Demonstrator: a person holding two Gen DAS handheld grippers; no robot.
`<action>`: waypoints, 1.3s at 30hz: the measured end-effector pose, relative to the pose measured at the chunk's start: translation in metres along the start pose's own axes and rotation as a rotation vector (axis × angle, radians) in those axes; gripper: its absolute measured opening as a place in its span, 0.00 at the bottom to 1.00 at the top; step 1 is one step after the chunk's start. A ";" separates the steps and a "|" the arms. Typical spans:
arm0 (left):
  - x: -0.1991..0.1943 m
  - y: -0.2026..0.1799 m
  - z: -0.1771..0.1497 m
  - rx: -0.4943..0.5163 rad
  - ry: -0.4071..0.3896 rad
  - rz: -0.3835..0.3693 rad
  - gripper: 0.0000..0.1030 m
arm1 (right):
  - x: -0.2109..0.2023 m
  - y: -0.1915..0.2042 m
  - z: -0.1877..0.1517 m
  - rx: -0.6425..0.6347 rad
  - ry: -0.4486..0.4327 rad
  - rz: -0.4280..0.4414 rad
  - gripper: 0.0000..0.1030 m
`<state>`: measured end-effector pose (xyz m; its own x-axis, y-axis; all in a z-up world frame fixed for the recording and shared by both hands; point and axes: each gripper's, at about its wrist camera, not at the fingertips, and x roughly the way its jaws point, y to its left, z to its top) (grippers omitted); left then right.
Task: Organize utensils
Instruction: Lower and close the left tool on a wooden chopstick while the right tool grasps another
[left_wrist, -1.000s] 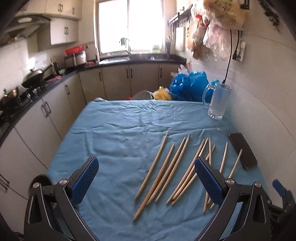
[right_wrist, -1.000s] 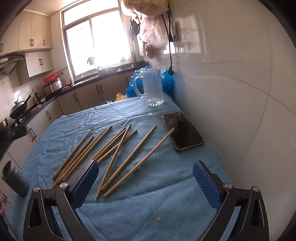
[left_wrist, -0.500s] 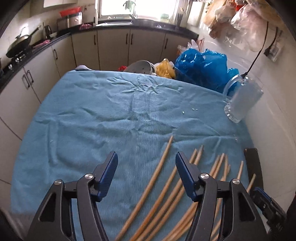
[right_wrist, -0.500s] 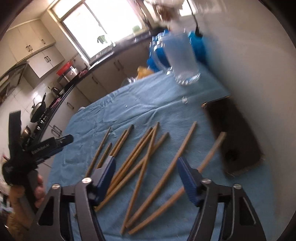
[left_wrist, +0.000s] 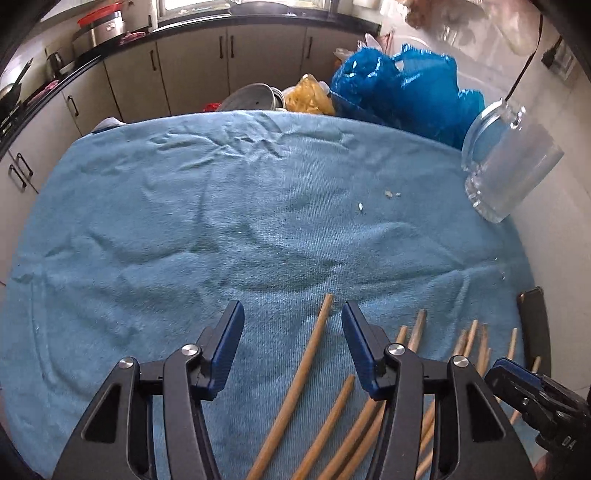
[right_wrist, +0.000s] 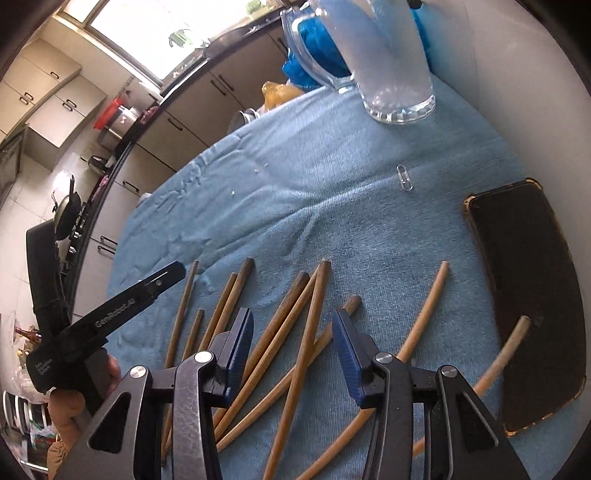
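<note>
Several wooden chopsticks (right_wrist: 295, 332) lie scattered on a blue cloth (left_wrist: 221, 221) over the table. My left gripper (left_wrist: 291, 325) is open and low over the cloth, its jaws on either side of the leftmost chopstick (left_wrist: 299, 380), not touching it. My right gripper (right_wrist: 293, 332) is open, its jaws on either side of a few crossed chopsticks in the middle of the pile. The left gripper's body shows in the right wrist view (right_wrist: 110, 314). One chopstick (right_wrist: 509, 350) rests partly on a phone.
A clear glass mug (left_wrist: 506, 166) stands at the far right by the wall, and shows in the right wrist view (right_wrist: 388, 62). A black phone (right_wrist: 532, 295) lies at the right edge. A paperclip (right_wrist: 404, 177) lies on the cloth. Blue bags (left_wrist: 399, 92) sit behind the table.
Both grippers have dropped down and forward to the chopsticks and narrowed their jaws. The left now straddles the leftmost chopstick; the right straddles the middle of the pile.
</note>
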<state>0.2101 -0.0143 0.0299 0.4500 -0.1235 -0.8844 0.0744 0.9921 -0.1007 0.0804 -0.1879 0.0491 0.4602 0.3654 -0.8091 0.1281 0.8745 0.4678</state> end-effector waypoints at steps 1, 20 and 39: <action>0.004 0.000 0.001 0.002 0.011 0.001 0.52 | 0.002 0.000 0.001 0.001 0.005 -0.002 0.47; 0.015 -0.009 0.003 0.117 0.018 0.013 0.19 | 0.016 0.007 0.010 -0.010 0.072 -0.059 0.26; -0.006 -0.004 -0.008 0.105 -0.038 0.019 0.05 | 0.022 0.014 0.003 -0.066 0.082 -0.136 0.09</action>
<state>0.2000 -0.0176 0.0316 0.4855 -0.1069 -0.8677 0.1571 0.9870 -0.0337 0.0949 -0.1685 0.0391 0.3686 0.2643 -0.8912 0.1250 0.9359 0.3293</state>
